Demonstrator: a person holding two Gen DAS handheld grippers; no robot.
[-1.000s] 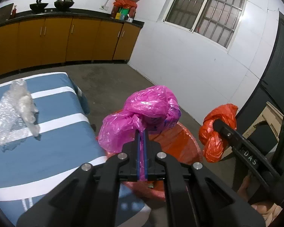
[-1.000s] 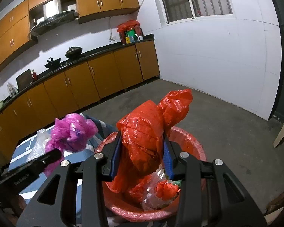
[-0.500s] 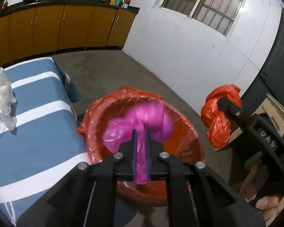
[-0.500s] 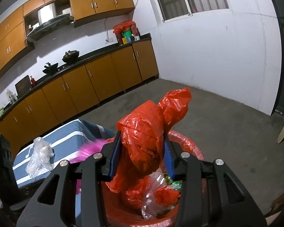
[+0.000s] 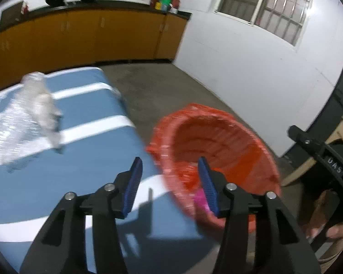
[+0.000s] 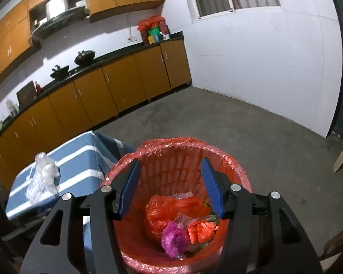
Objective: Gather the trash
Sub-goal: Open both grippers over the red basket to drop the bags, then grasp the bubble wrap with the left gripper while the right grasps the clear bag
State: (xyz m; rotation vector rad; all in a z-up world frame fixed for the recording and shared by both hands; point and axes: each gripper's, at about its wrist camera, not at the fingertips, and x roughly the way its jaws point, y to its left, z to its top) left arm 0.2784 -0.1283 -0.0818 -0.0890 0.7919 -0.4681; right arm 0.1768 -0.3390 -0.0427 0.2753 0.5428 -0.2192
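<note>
An orange waste basket (image 6: 178,159) lined with a red bag stands on the floor beside the table. Inside it lie a pink plastic bag (image 6: 173,238), a red plastic bag (image 6: 169,212) and other scraps. My right gripper (image 6: 170,171) hovers over the basket; its jaws are opening and nothing is between them. My left gripper (image 5: 170,171) hangs over the table edge and the basket (image 5: 217,141), jaws opening, empty; a bit of the pink bag (image 5: 200,199) shows below it. Crumpled clear plastic wrap (image 5: 27,114) lies on the blue striped tablecloth (image 5: 80,155), also seen as clear wrap (image 6: 43,178) from the right wrist.
Orange cabinets (image 6: 103,91) with a dark counter run along the far wall, with pots and a red bag on top. Grey concrete floor (image 6: 240,132) lies beyond the basket. A wooden frame (image 5: 331,141) leans near the dark door at the right. A hand (image 5: 331,228) holds the right gripper.
Both grippers opened and let go. The pink bag dropped from the left one and the red bag from the right one into the basket. The left view swung back toward the table.
</note>
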